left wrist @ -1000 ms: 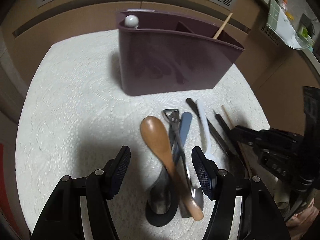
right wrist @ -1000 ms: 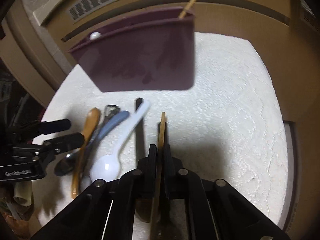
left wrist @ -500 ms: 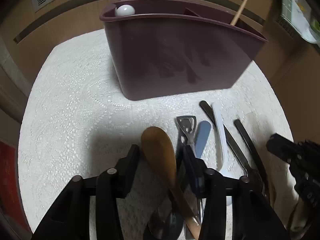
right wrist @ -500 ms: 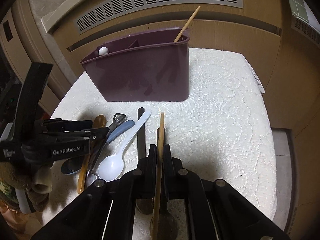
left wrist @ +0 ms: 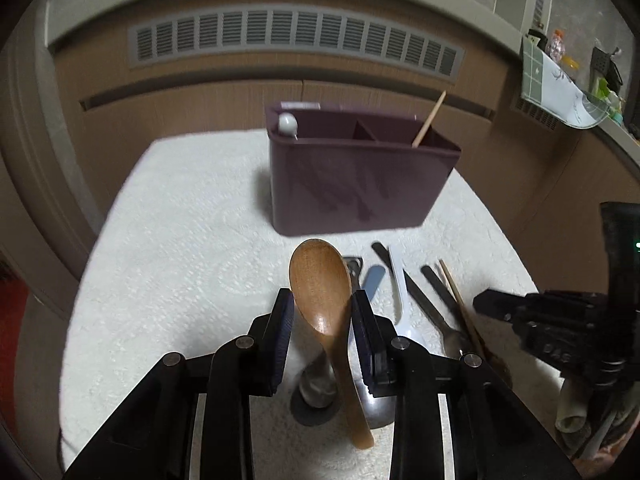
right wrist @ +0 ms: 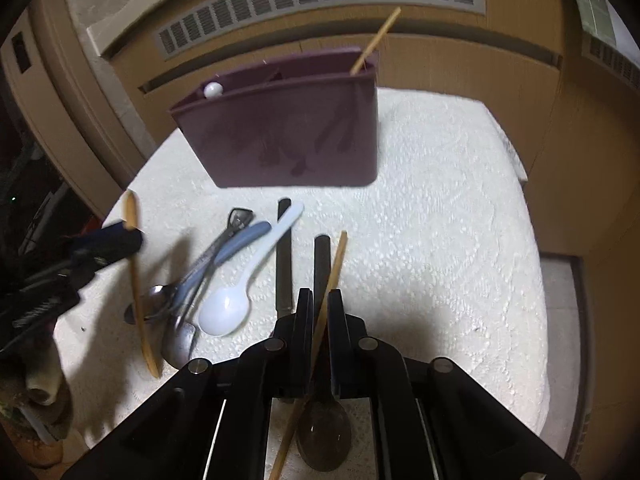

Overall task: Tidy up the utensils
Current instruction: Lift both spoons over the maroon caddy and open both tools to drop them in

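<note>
My left gripper (left wrist: 322, 314) is shut on a wooden spoon (left wrist: 320, 280) and holds it lifted above the table, bowl pointing forward; it also shows edge-on in the right wrist view (right wrist: 134, 264). My right gripper (right wrist: 320, 312) is shut on a wooden chopstick (right wrist: 334, 268). A purple utensil caddy (left wrist: 356, 184) stands ahead with a chopstick (left wrist: 429, 125) and a white-knobbed utensil (left wrist: 288, 123) in it. On the cloth lie a white plastic spoon (right wrist: 240, 292), a blue-handled utensil (right wrist: 236, 240), a metal opener (right wrist: 238, 218) and two black-handled spoons (right wrist: 284, 256).
The table (right wrist: 440, 240) has a white lace cloth; its right edge drops off to the floor. A wooden cabinet with a vent grille (left wrist: 296, 44) stands behind the caddy. My right gripper (left wrist: 560, 320) shows at the right of the left wrist view.
My left gripper closed on the wooden spoon and lifted it up and back from the pile. My right gripper keeps the chopstick and has tilted it slightly.
</note>
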